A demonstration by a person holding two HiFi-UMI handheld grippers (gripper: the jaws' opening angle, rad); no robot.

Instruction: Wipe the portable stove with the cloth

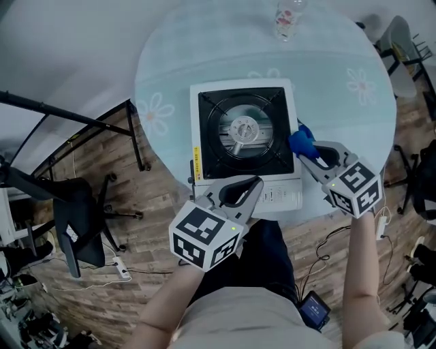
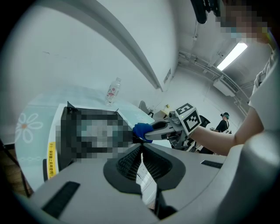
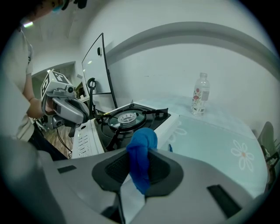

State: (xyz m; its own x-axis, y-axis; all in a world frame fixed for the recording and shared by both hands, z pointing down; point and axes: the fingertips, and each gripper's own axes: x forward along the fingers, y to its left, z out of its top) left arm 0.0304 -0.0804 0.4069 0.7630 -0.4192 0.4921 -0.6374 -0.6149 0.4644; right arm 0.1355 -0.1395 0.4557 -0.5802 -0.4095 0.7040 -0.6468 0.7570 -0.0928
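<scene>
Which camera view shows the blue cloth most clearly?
The right gripper view: the blue cloth fills the middle, pinched between the jaws of the right gripper. The head view shows it as a small blue bunch at the right edge of the stove. The left gripper view shows it small, beyond the stove.

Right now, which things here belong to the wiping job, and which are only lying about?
For the job:
stove
blue cloth, gripped in the right tool
left tool, shut, nothing in it, at the stove's front

Lying about:
plastic bottle
black chair
</scene>
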